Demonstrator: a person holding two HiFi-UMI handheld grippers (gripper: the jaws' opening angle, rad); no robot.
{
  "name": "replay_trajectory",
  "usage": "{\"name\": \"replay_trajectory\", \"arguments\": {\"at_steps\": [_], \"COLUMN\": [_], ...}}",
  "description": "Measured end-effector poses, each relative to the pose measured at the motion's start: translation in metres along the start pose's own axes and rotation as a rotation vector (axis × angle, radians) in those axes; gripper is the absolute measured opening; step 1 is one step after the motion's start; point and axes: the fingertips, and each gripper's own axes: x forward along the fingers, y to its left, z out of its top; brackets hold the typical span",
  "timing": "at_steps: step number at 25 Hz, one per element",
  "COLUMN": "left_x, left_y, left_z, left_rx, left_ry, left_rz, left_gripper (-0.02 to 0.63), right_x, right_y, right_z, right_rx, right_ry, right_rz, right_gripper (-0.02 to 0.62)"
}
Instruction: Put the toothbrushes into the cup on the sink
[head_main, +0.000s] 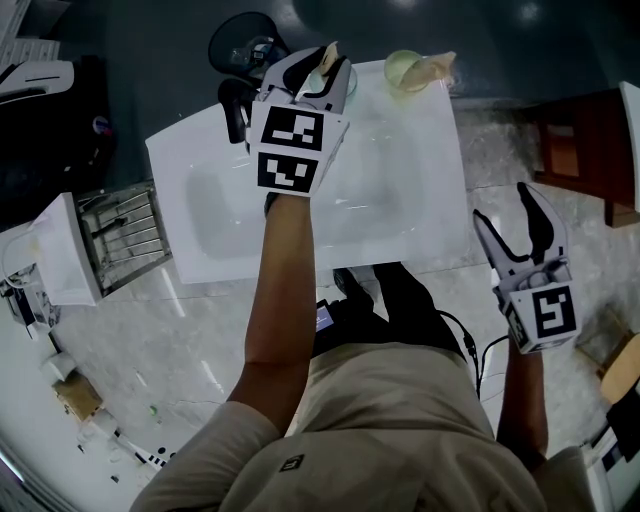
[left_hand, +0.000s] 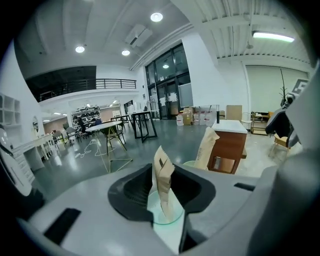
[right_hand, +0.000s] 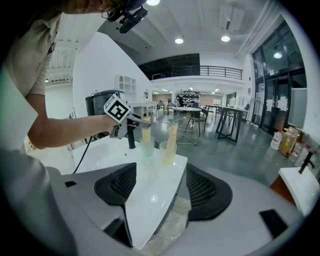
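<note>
The white sink (head_main: 400, 200) carries two pale cups on its back ledge. Over the left cup (head_main: 318, 84) hovers my left gripper (head_main: 322, 75), jaws close about a paper-wrapped toothbrush (left_hand: 163, 182) whose lower end stands inside that cup (left_hand: 167, 222). The second cup (head_main: 402, 70) to the right holds another wrapped toothbrush (head_main: 437, 68). My right gripper (head_main: 512, 215) hangs open and empty off the sink's right front corner. From the right gripper view (right_hand: 161, 185) both cups (right_hand: 147, 147) (right_hand: 167, 152) show beyond the sink's corner (right_hand: 150, 200).
A black faucet (head_main: 235, 105) stands at the sink's back left. Left of the sink is a wire rack (head_main: 125, 235), and a brown wooden cabinet (head_main: 590, 140) stands to the right. The person's legs are against the sink's front edge.
</note>
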Motion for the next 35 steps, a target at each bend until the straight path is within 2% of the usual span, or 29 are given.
{"name": "replay_trajectory", "arguments": {"at_steps": [15, 23, 30, 35], "left_x": [-0.039, -0.077, -0.127, -0.190], "left_y": [0.013, 0.021, 0.005, 0.005], "left_z": [0.032, 0.062, 0.096, 0.123], "left_rx": [0.074, 0.106, 0.139, 0.155], "left_ry": [-0.051, -0.098, -0.169, -0.249], "left_rz": [0.074, 0.102, 0.111, 0.126], "left_gripper": [0.087, 0.087, 0.087, 0.087], "right_x": [-0.009, -0.023, -0.049, -0.066], "right_y": [0.015, 0.031, 0.043, 0.063], "right_z": [0.014, 0.035, 0.051, 0.078], "right_rx": [0.025, -0.001, -0.022, -0.084], "right_ry": [-0.028, -0.060, -0.109, -0.156], "right_rz": [0.008, 0.009, 0.007, 0.007], "right_gripper": [0.308, 0.308, 0.308, 0.308]}}
